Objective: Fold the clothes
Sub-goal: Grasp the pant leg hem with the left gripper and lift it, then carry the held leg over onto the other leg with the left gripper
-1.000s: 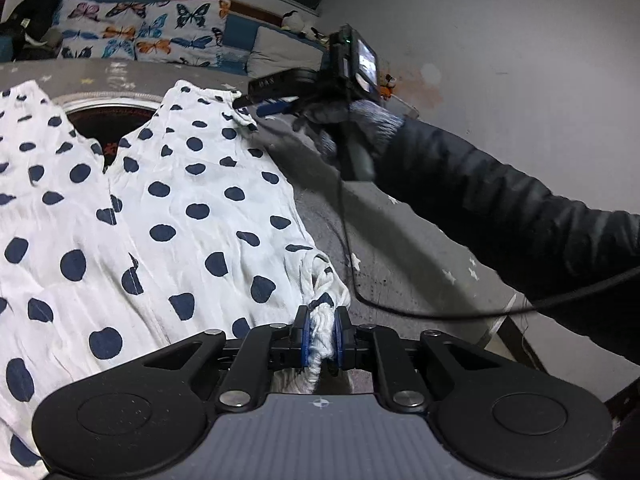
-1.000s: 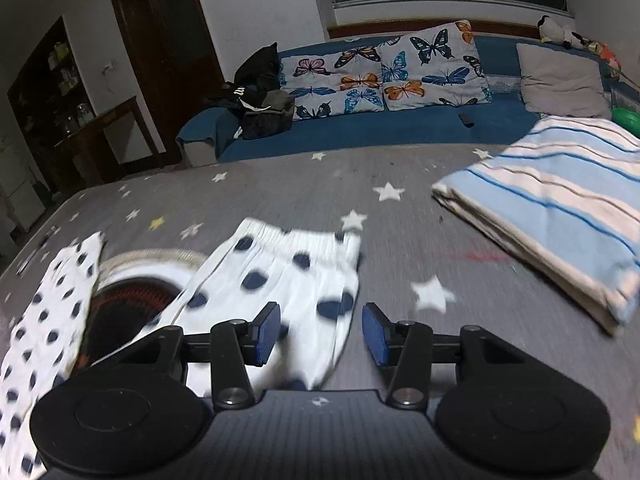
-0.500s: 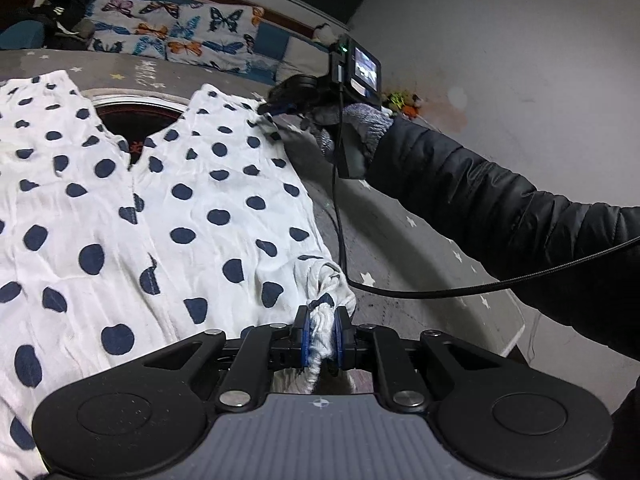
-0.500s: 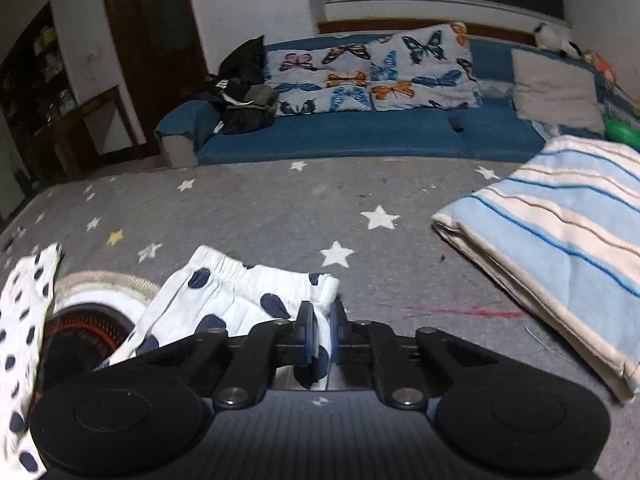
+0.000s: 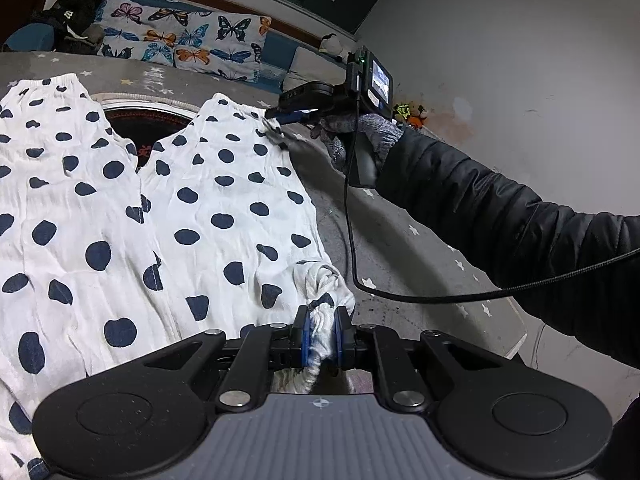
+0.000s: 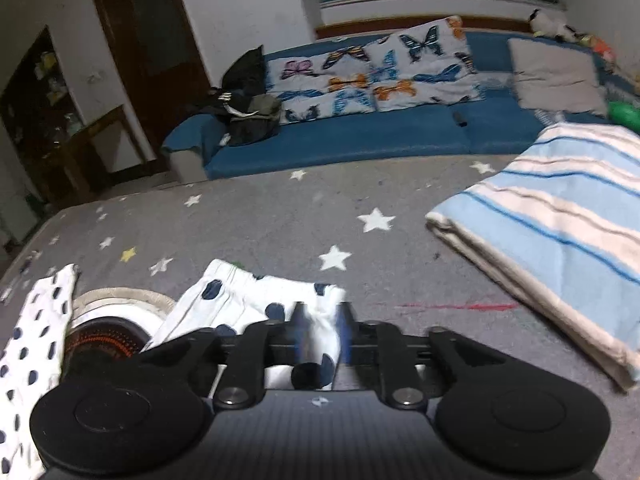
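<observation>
Between the blue pads of the left gripper (image 5: 320, 338) a bunched corner of the white cotton trousers with dark blue dots (image 5: 168, 216) is squeezed tight, and the jaws are nearly together around this thick fold. From this corner the cloth goes away flat over the grey star-printed cover (image 5: 404, 240), with the two legs lying side by side and their elastic cuffs at the far end. A round dark red opening with a pale rim (image 5: 148, 124) shows between the two legs.

At the far cuff of the right leg is the right gripper (image 6: 320, 336). Its jaws are opening at this moment; in the right wrist view the pads are blurred and they stand a little apart, with the edge of the dotted cuff (image 6: 276, 296) between them. Whether the pads touch the cloth I cannot tell clearly, but they do not seem to press it. In the left wrist view this gripper (image 5: 276, 114) is held by a hand in a grey knitted glove (image 5: 360, 136), and the arm wears a black padded sleeve (image 5: 500, 216). A black cable (image 5: 440, 298) hangs from the gripper and goes off to the right.

Further out, on the right of the cover, lies a folded blanket with light blue and cream stripes (image 6: 560, 216). Behind the cover is a blue sofa (image 6: 360, 136) with butterfly-printed cushions (image 6: 376, 72), a grey cushion (image 6: 556, 76) and a dark bag (image 6: 248, 108)
</observation>
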Action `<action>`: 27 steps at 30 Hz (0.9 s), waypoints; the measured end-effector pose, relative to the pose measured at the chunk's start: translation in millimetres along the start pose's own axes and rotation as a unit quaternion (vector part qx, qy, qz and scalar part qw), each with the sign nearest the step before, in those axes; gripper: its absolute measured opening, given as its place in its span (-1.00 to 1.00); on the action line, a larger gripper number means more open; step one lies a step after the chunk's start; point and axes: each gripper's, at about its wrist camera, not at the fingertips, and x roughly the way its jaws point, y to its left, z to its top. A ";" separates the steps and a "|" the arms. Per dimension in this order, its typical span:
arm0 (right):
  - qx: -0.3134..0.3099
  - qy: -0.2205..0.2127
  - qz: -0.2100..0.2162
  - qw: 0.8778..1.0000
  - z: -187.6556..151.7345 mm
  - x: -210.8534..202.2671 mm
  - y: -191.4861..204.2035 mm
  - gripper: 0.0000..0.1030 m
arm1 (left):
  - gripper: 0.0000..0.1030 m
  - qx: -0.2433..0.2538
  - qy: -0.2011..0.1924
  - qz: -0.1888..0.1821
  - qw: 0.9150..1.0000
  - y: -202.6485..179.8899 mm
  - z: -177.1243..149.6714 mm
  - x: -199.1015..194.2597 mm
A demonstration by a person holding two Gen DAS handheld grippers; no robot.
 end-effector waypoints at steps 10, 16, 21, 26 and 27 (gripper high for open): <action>-0.036 -0.009 -0.022 0.999 -2.5 13.0 10.6 -0.82 | -0.75 0.004 0.003 0.009 1.000 -2.8 -2.7 4.4; -0.004 -0.020 -0.027 0.999 4.9 -5.0 5.1 -0.88 | -0.75 0.006 -0.014 0.010 1.000 -3.4 -1.7 -6.7; -0.007 -0.036 -0.031 0.999 25.3 -27.3 14.8 -0.89 | -0.76 -0.005 -0.034 0.005 0.999 2.3 -3.4 -21.9; -0.004 -0.050 -0.024 0.998 54.8 -45.4 41.6 -0.89 | -0.77 -0.032 -0.064 -0.005 0.997 11.4 -10.5 -42.3; -0.003 -0.052 -0.022 0.998 60.3 -47.4 48.5 -0.88 | -0.77 -0.040 -0.071 -0.009 0.997 13.9 -12.4 -47.3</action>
